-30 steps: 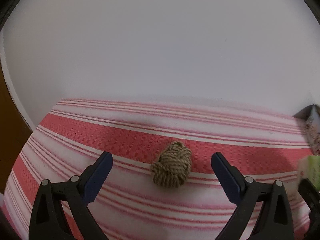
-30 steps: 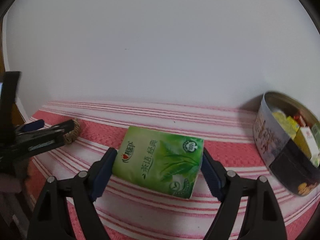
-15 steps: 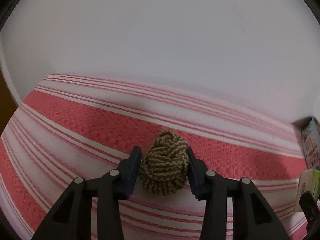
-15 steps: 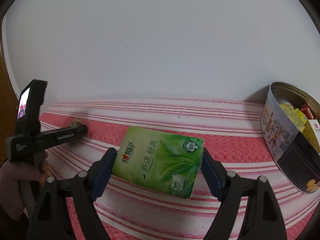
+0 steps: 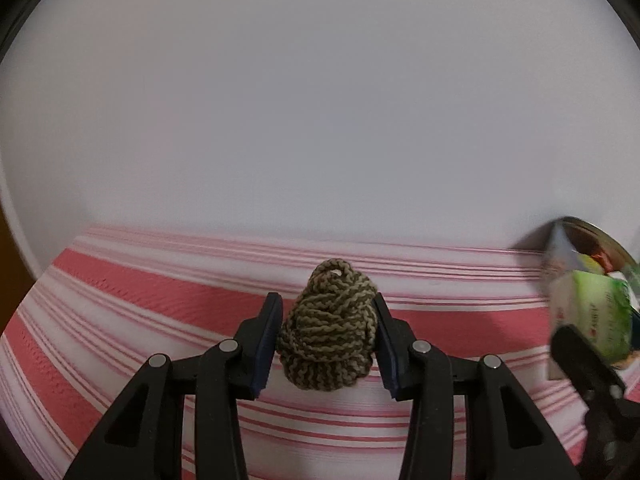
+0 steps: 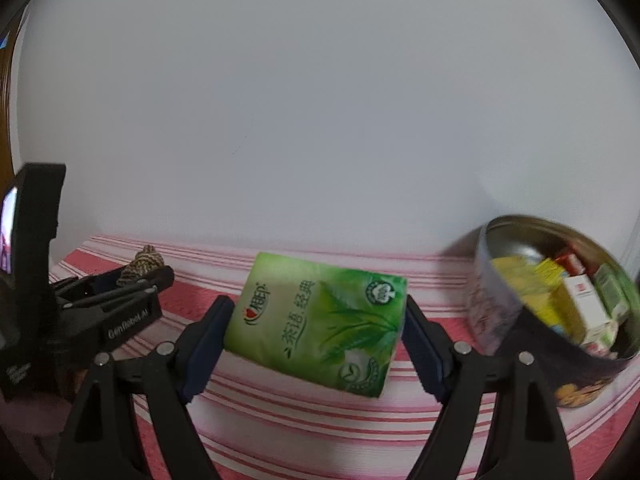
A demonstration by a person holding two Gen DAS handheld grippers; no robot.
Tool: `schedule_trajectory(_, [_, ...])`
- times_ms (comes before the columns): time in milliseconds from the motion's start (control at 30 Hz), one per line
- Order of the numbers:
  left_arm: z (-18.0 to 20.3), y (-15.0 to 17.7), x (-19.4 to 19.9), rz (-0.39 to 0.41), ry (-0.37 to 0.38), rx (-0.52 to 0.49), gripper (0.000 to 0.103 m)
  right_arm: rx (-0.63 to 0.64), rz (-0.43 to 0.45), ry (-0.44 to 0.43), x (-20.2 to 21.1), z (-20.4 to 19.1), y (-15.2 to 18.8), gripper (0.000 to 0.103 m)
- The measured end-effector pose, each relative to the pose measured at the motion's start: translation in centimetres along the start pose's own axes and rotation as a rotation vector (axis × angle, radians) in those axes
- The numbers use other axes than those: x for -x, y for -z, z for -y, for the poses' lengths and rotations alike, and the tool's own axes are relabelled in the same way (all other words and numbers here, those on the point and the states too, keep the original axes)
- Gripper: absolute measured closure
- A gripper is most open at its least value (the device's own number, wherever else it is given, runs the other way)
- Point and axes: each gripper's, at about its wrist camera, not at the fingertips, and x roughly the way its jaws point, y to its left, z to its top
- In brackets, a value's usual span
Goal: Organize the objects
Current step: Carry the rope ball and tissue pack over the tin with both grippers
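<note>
My left gripper [image 5: 326,312] is shut on a brown-and-tan rope knot [image 5: 330,326] and holds it above the red-and-white striped cloth [image 5: 140,300]. My right gripper [image 6: 316,312] is shut on a green tissue pack [image 6: 316,320], held off the cloth. In the right wrist view the left gripper [image 6: 138,278] with the rope knot [image 6: 144,266] is at the left. A round metal tin [image 6: 500,320] with several small boxes inside stands at the right. In the left wrist view the tissue pack [image 5: 592,320] and the tin [image 5: 560,252] sit at the far right.
A plain white wall [image 6: 320,100] rises right behind the cloth. A brown wooden edge [image 5: 8,280] borders the cloth at the far left. The left gripper's small screen [image 6: 10,232] shows at the left edge of the right wrist view.
My left gripper closed on the rope knot and lifted it, moving right toward the tin. My right gripper kept hold of the tissue pack and moved closer to the tin.
</note>
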Motion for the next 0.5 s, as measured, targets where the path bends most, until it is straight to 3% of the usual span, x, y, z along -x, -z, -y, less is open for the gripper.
schedule_trajectory(200, [5.5, -0.4, 1.6, 0.020, 0.052, -0.040, 0.057, 0.005, 0.036, 0.056, 1.9, 3.6, 0.1, 0.020])
schedule_trajectory(500, [9.9, 0.0, 3.3, 0.036, 0.088, -0.079, 0.057, -0.042, 0.057, 0.117, 4.5, 9.0, 0.2, 0.020])
